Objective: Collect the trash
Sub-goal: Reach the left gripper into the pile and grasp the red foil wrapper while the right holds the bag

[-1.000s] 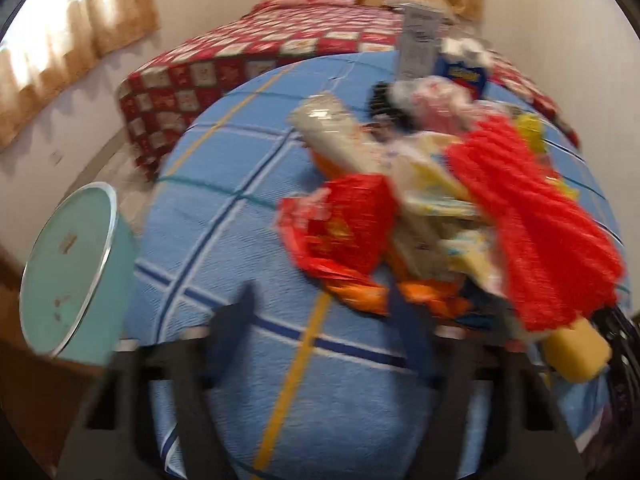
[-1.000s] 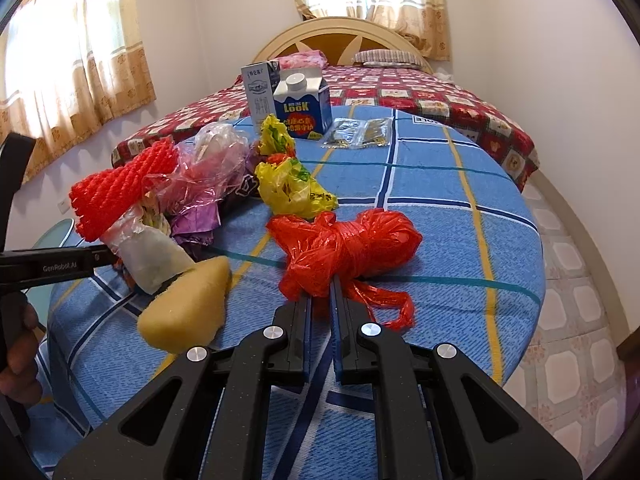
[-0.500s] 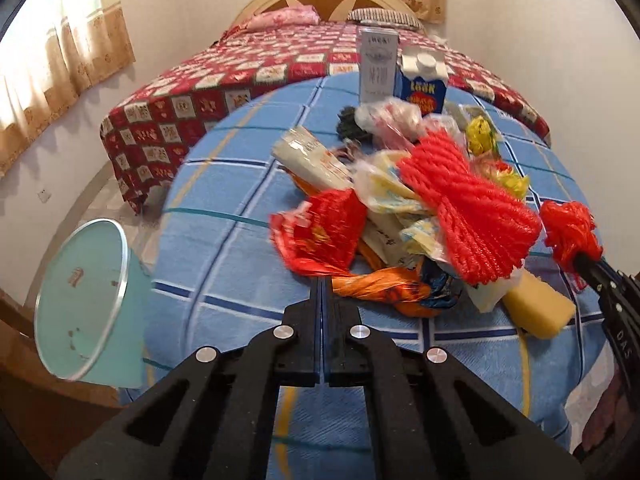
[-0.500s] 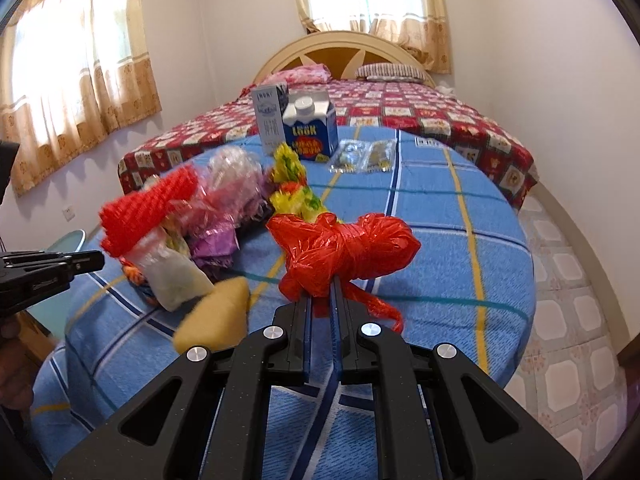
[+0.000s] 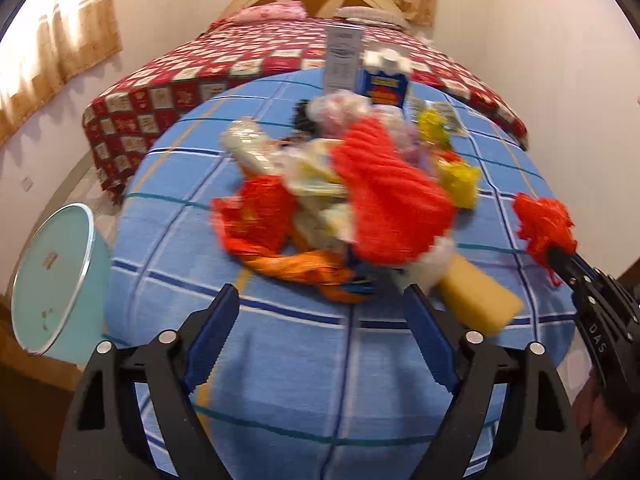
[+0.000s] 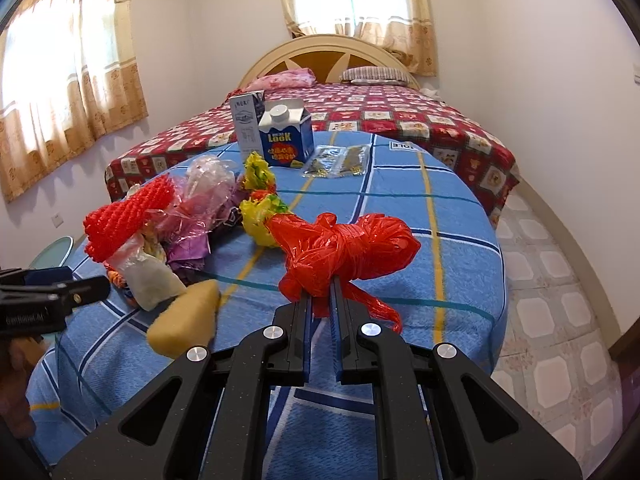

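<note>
A pile of trash lies on the round blue checked table (image 5: 304,360): a red foam net (image 5: 384,192), a red wrapper (image 5: 260,216), an orange wrapper (image 5: 304,268), a yellow sponge (image 5: 476,296), yellow bags (image 6: 260,216). My left gripper (image 5: 320,308) is open and empty, above the table just short of the orange wrapper. My right gripper (image 6: 322,288) is shut on a knotted red plastic bag (image 6: 348,248) and holds it above the table; the bag also shows at the right of the left wrist view (image 5: 544,224).
A teal bin (image 5: 52,280) stands on the floor left of the table. Two cartons (image 6: 276,136) and clear packets (image 6: 336,160) stand at the table's far side. A bed with a red quilt (image 6: 400,112) lies behind. Tiled floor (image 6: 560,280) lies to the right.
My left gripper was open, shut half a second ago, and is open again, nearer the pile. My right gripper has lifted the red bag off the table.
</note>
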